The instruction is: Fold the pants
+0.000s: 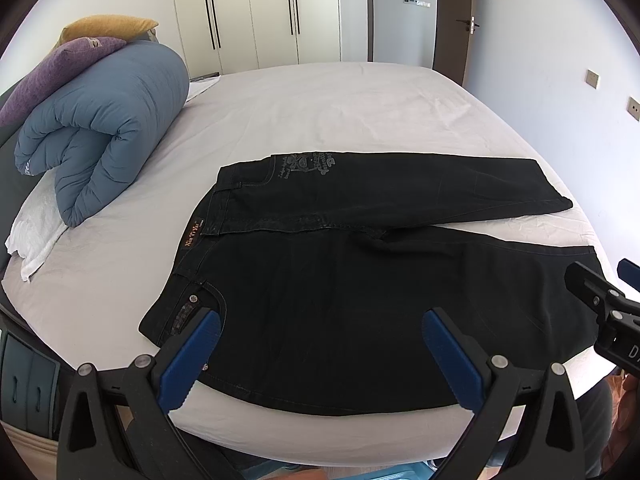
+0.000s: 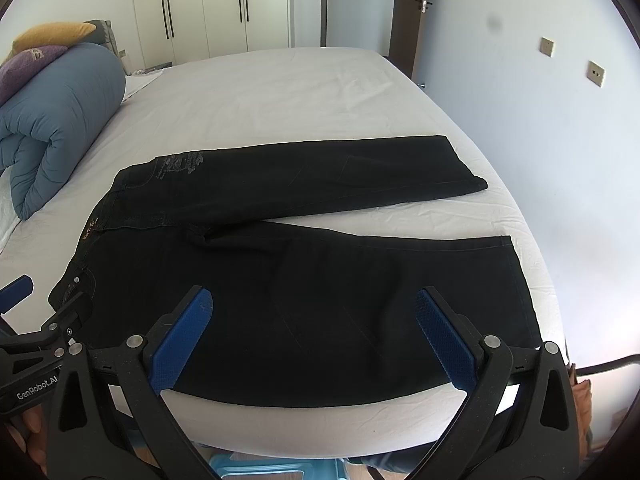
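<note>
Black pants [image 1: 360,288] [image 2: 320,280] lie flat on the white bed [image 1: 320,112], waistband to the left, both legs stretching right and spread apart in a V. My left gripper [image 1: 322,320] hovers open over the near hip and thigh area, its blue pads wide apart and nothing between them. My right gripper [image 2: 314,300] is open too, above the near leg. The right gripper [image 1: 600,304] shows at the right edge of the left wrist view, and the left gripper [image 2: 36,320] at the left edge of the right wrist view.
A rolled blue duvet [image 1: 108,136] with purple and yellow pillows [image 1: 60,64] sits at the bed's far left. White wardrobes [image 1: 256,12] and a door [image 1: 452,12] stand behind. The wall [image 2: 560,140] runs close along the bed's right side.
</note>
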Tool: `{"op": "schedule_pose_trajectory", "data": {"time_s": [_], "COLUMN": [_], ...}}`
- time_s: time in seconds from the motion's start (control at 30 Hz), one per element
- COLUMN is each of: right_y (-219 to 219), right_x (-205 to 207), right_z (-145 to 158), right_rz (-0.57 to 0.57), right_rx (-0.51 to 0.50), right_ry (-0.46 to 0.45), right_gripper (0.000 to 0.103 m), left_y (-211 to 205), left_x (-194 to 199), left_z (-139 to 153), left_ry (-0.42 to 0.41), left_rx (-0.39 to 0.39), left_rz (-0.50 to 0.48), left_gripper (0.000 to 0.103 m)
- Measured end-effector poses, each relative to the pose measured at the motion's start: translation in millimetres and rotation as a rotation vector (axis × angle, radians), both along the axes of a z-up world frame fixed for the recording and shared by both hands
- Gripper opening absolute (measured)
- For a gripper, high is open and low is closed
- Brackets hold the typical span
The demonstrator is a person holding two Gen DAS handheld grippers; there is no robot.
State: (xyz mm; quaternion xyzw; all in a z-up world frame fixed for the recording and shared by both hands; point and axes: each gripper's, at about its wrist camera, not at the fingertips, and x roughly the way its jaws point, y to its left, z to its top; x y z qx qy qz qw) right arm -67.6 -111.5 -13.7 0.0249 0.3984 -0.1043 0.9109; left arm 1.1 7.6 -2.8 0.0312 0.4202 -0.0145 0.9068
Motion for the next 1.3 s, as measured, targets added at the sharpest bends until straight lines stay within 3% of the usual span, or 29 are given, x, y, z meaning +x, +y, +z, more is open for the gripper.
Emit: {"op": "schedule_pose_trajectory", "data": {"time_s": [1.3], "right_y": [15.7], "right_x": [2.8], "right_z": [-5.7], "right_rz": [0.016], "right_rx": [0.001], "right_ry": [0.010], "right_gripper": [0.103], "left_y": [0.9], "left_x": [0.9], "left_z": [-2.2], "left_ry": [0.002], "left_rx": [-0.001], "left_rz": [0.001], "left_gripper": [0.103]}}
